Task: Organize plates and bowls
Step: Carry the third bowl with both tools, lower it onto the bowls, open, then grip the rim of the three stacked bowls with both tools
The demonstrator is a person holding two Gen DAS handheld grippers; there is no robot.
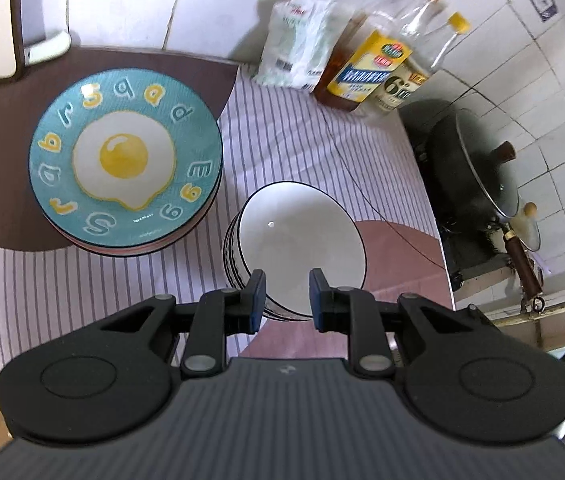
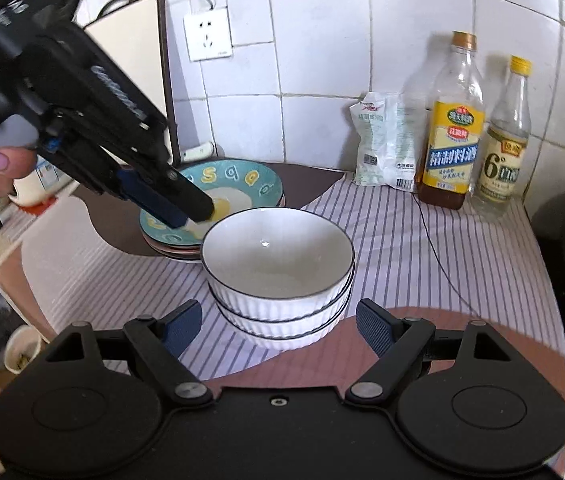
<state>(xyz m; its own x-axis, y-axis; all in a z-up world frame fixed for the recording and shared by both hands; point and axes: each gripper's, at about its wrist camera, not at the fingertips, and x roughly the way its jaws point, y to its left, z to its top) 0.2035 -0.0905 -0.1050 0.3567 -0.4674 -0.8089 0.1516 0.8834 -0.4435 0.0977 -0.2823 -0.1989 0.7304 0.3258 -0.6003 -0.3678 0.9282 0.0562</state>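
A stack of white ribbed bowls [image 1: 302,232] with dark rims stands on the striped cloth; it also shows in the right wrist view [image 2: 278,264]. Left of it is a stack of plates topped by a teal fried-egg plate [image 1: 124,156], also in the right wrist view [image 2: 242,184]. My left gripper [image 1: 285,300] is open and empty, hovering just above the near rim of the bowls; from the right wrist view it [image 2: 198,216] hangs over the plates beside the bowls. My right gripper [image 2: 278,330] is open wide and empty, just in front of the bowl stack.
Two bottles [image 2: 452,128] and a white pouch [image 2: 386,144] stand against the tiled wall. A black wok with a lid [image 1: 478,160] sits on the stove at the right. A cutting board [image 2: 142,68] leans at the back left. A thin wire [image 2: 434,248] crosses the cloth.
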